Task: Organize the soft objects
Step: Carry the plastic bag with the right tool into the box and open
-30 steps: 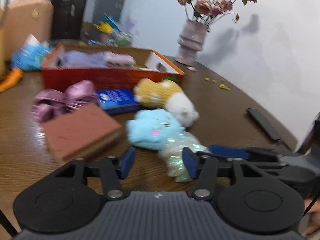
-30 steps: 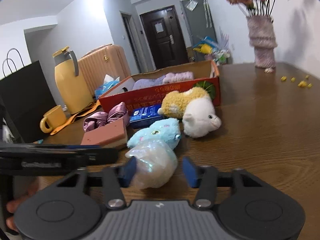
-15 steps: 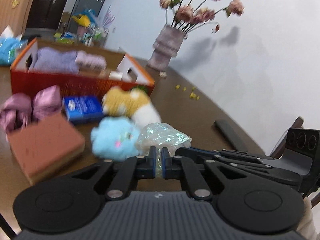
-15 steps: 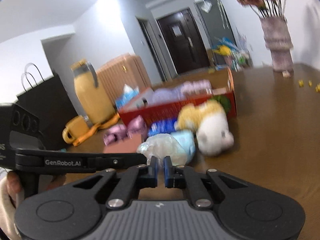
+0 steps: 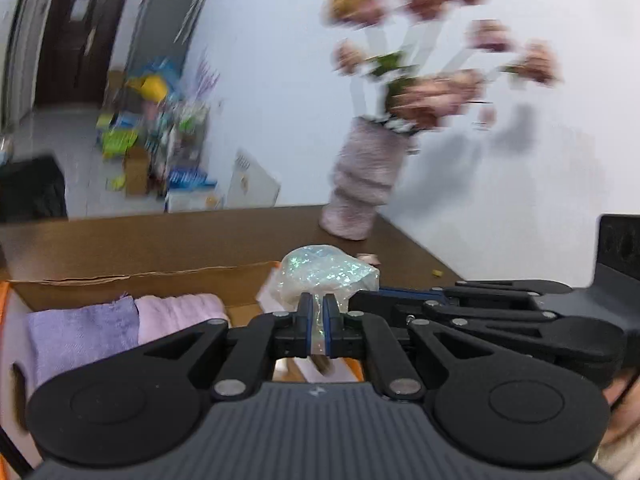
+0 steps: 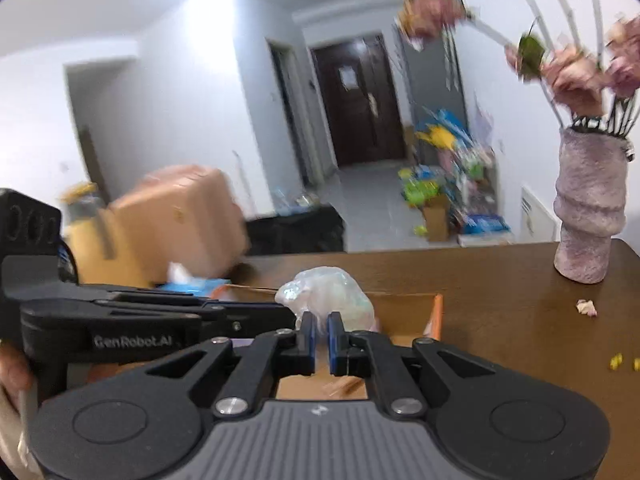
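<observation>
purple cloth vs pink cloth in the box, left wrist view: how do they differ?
The purple cloth is lavender and lies flatter; the pink cloth is pale pink and looks bunched into a roll. The purple one sits further left, the pink one nearer the left gripper. Both lie side by side in the cardboard box, touching.

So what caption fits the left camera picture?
Both grippers pinch a shiny iridescent plastic bundle above the cardboard box.

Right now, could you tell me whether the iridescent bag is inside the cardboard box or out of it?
Out: both tongs hold the iridescent bag above the cardboard box.
</observation>
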The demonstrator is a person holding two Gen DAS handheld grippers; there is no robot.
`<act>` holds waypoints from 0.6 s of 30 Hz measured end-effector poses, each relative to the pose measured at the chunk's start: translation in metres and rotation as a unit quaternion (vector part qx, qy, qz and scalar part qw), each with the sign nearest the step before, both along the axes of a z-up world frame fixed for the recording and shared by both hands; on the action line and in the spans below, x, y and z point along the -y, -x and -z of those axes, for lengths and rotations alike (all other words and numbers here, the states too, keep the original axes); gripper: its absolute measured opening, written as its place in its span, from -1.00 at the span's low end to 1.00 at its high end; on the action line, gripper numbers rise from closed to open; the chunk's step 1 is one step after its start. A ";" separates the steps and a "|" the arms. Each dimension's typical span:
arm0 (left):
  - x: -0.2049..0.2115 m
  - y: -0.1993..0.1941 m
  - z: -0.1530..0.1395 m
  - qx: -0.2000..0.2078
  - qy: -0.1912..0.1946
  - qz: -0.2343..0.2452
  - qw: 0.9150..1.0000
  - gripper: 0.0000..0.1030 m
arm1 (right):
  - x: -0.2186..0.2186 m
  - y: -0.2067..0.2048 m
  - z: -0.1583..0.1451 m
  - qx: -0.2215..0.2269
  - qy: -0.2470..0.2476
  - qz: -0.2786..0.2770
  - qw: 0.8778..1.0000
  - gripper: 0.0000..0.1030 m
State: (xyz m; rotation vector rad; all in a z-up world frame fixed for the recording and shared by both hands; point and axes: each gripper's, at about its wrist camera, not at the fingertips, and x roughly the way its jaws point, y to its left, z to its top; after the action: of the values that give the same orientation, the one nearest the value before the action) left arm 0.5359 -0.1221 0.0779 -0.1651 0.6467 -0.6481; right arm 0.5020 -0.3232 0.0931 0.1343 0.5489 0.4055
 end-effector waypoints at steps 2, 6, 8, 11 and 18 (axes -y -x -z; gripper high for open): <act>0.004 -0.041 0.019 -0.030 0.002 -0.001 1.000 -0.89 | -0.003 -0.046 0.010 -0.028 0.019 0.016 0.999 -0.88; 0.013 -0.089 0.056 -0.067 -0.028 -0.016 0.997 -0.88 | -0.011 -0.108 0.044 -0.090 0.039 0.032 0.995 -0.85; 0.012 -0.098 0.069 -0.069 -0.033 -0.021 0.997 -0.88 | -0.020 -0.120 0.059 -0.101 0.067 0.042 0.992 -0.80; 0.006 -0.103 0.082 -0.073 -0.040 -0.022 0.996 -0.83 | -0.028 -0.129 0.073 -0.114 0.090 0.052 0.988 -0.71; -0.015 -0.076 0.046 -0.036 -0.065 -0.044 0.996 -0.81 | -0.026 -0.112 0.061 -0.098 0.104 0.061 0.988 -0.48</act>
State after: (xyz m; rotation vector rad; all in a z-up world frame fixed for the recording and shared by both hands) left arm 0.6124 -0.1067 0.0317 -0.0947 0.7442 -0.5162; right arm 0.6143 -0.2967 0.0324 0.0065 0.7699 0.2155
